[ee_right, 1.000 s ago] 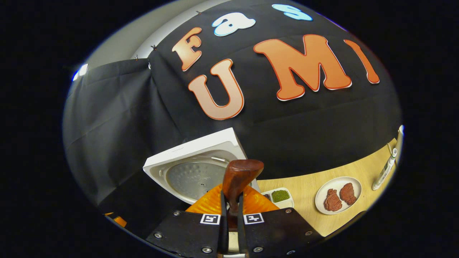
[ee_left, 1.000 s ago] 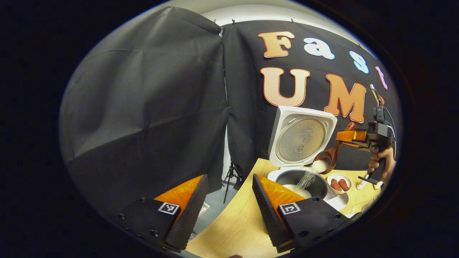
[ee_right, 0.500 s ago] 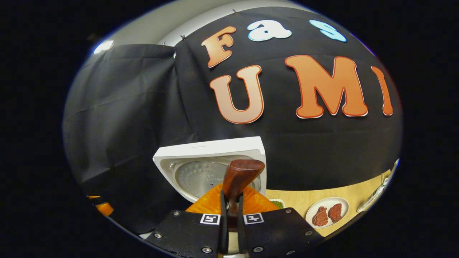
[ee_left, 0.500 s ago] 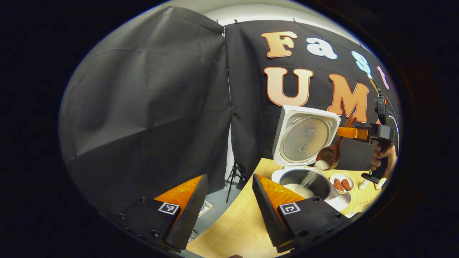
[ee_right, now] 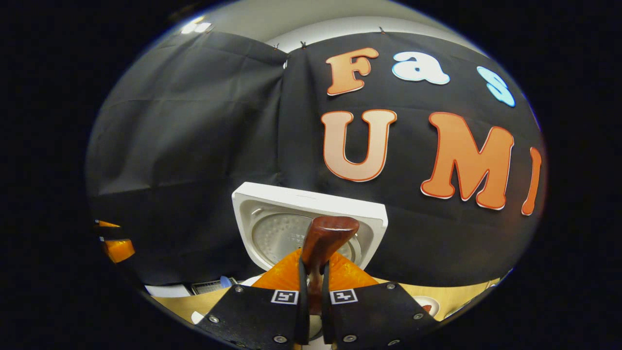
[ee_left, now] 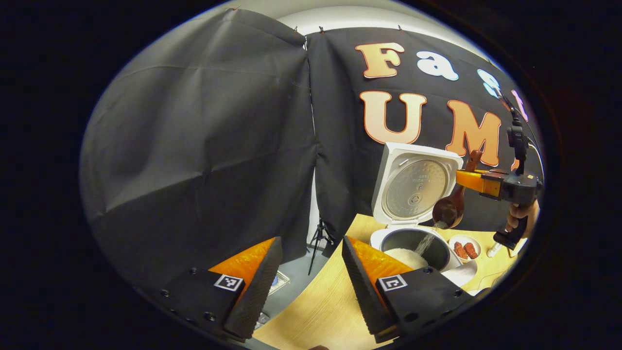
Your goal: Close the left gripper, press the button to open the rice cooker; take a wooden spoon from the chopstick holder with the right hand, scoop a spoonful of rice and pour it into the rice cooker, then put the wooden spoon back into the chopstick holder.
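Observation:
The white rice cooker stands open on the table, its lid upright. White rice lies heaped in the dark inner pot. Above the pot, the brown wooden spoon is tipped steeply down, and a thin stream of rice falls from its bowl. My right gripper is shut on the spoon handle; a hand holds it. My left gripper hangs open and empty at the table's near left, apart from the cooker. Its orange fingers show far left in the right gripper view.
A small white plate with red meat pieces sits right of the cooker. The light wooden table ends at its left edge, with grey floor and a black tripod beyond. Black cloth walls stand close behind.
The right gripper has rolled and risen, tipping the spoon steeper. The spoon's heap of rice has mostly run out into the pot and the stream has thinned. The left gripper has barely moved.

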`<state>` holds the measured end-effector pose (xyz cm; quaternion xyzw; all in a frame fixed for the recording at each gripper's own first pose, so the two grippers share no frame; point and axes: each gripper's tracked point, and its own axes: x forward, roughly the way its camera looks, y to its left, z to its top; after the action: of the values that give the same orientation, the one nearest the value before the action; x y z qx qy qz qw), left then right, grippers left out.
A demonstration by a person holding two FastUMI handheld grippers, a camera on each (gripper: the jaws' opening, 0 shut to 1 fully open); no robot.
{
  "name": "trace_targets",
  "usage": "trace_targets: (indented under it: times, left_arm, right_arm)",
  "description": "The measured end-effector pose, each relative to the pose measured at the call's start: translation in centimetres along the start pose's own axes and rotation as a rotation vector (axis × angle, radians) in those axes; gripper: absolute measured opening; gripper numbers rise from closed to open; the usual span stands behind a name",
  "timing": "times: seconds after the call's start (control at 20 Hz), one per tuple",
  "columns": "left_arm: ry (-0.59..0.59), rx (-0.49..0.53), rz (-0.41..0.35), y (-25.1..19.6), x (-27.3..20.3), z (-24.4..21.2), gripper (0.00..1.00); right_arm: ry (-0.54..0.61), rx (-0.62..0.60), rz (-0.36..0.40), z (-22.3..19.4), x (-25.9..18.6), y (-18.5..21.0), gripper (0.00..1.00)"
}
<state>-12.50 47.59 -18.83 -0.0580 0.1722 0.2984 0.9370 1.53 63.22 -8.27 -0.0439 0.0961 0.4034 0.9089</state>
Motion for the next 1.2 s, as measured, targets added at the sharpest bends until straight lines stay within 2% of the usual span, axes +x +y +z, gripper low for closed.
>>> trace_targets:
  times: [0.35,0.5,0.6,0.85,1.1,1.2]
  left_arm:
    - [-0.005,0.005,0.002,-0.3,-0.5,-0.2,0.87]
    - [-0.013,0.011,0.003,-0.4,-1.1,0.0,0.87]
    - [-0.025,0.016,0.011,-0.8,-1.6,0.3,0.87]
    - [-0.046,0.015,-0.002,-3.7,-3.4,1.1,0.87]
    - [-0.05,0.033,-0.054,-9.4,-4.9,1.2,0.86]
    - [-0.046,0.004,-0.086,-11.9,-5.6,1.5,0.86]
  right_arm:
    - [-0.054,-0.126,0.046,1.6,-1.3,1.7,0.1]
    - [-0.059,-0.1,0.047,1.9,-1.8,1.3,0.1]
    - [-0.053,-0.027,0.049,1.8,-2.5,0.4,0.1]
    - [-0.051,0.2,0.011,1.8,-6.5,-4.7,0.1]
    - [-0.04,0.247,-0.082,-0.8,-12.5,-11.9,0.1]
    - [-0.027,0.275,-0.121,-2.2,-15.1,-14.8,0.1]
